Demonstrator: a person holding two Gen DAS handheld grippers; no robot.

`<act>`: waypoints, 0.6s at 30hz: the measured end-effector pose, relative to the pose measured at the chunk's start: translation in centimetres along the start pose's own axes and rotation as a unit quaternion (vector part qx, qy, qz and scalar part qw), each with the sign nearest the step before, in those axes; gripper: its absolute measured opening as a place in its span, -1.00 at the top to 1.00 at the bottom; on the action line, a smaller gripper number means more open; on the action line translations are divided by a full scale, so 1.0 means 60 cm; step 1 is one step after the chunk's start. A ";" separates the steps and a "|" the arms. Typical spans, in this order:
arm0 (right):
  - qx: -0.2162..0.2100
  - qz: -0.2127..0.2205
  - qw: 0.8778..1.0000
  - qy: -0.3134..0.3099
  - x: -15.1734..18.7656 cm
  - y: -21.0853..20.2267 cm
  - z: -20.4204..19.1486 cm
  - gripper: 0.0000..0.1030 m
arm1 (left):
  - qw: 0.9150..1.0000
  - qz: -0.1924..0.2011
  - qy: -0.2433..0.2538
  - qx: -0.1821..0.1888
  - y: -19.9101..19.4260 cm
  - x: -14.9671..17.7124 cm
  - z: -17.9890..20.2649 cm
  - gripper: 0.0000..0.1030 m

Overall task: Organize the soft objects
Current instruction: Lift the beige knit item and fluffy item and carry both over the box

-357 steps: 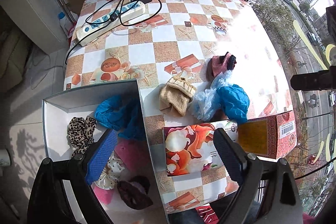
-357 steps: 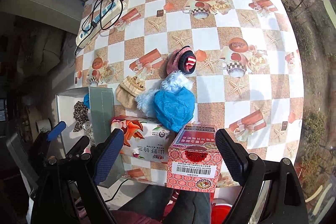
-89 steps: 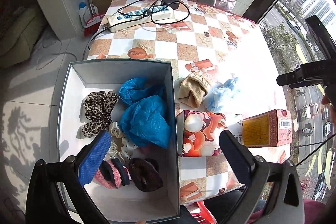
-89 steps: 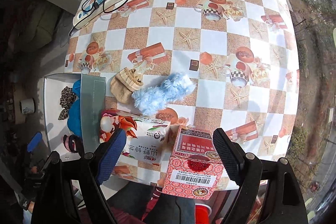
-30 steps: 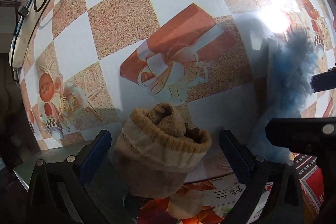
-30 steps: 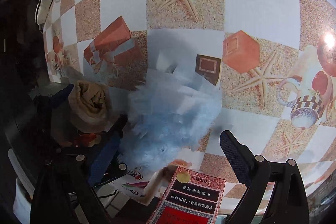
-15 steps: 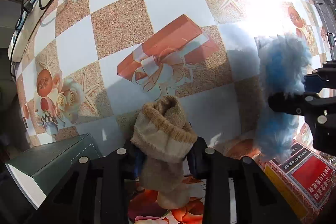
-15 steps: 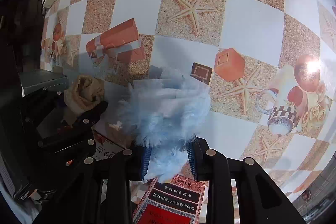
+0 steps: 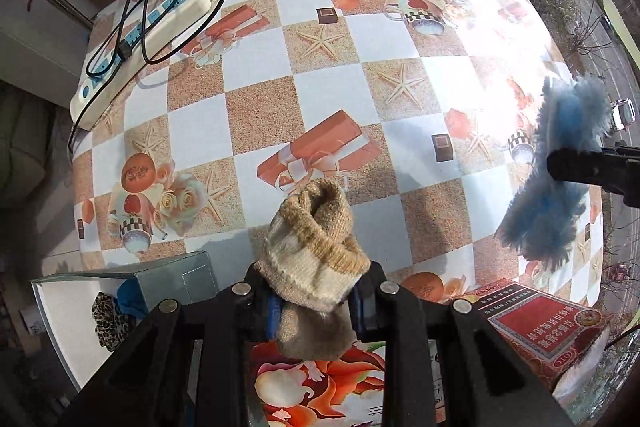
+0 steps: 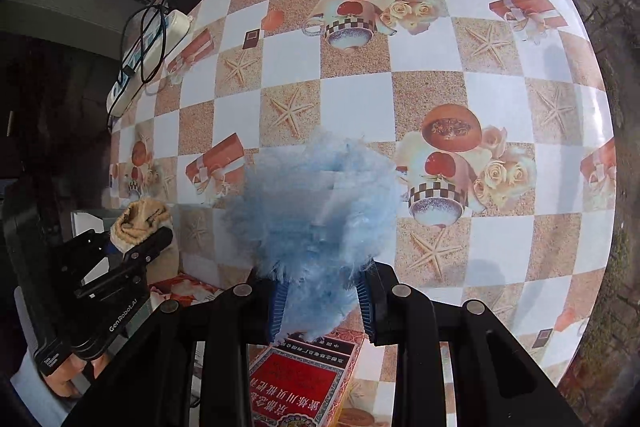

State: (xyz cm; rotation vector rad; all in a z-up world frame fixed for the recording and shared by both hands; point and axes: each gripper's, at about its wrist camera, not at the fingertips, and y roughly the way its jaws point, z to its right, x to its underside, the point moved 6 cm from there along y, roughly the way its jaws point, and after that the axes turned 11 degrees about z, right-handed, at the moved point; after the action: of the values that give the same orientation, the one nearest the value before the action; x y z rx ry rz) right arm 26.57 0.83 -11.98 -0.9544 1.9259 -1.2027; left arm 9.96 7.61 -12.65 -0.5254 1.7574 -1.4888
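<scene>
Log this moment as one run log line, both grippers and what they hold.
left gripper: shut on beige knit sock | right gripper: shut on fluffy blue sock | both lifted off table | grey box: open

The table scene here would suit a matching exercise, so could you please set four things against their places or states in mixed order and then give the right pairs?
Things:
1. beige knit sock
2. fluffy blue item
3. white power strip
4. leopard-print item

Places or states:
A. lying inside the open white box
B. clamped in the right gripper
C. on the far left part of the table, with a black cable over it
D. clamped in the left gripper

Pairs: 1-D, 2-B, 3-C, 4-A
</scene>
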 end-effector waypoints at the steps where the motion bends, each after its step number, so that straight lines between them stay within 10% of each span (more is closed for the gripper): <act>1: 0.000 0.006 1.000 0.003 0.002 -0.011 0.002 0.37 | 1.000 0.005 0.003 0.001 -0.010 0.001 0.003 0.43; 18: 0.007 0.098 0.995 0.031 0.060 -0.146 -0.040 0.37 | 0.997 0.076 0.010 0.011 -0.150 0.044 0.015 0.43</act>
State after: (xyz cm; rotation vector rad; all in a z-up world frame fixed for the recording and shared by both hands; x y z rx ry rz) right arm 24.77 -3.89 -3.59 -0.7099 2.0061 -1.1419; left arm 7.56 3.02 -4.80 -0.3573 1.7531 -1.4097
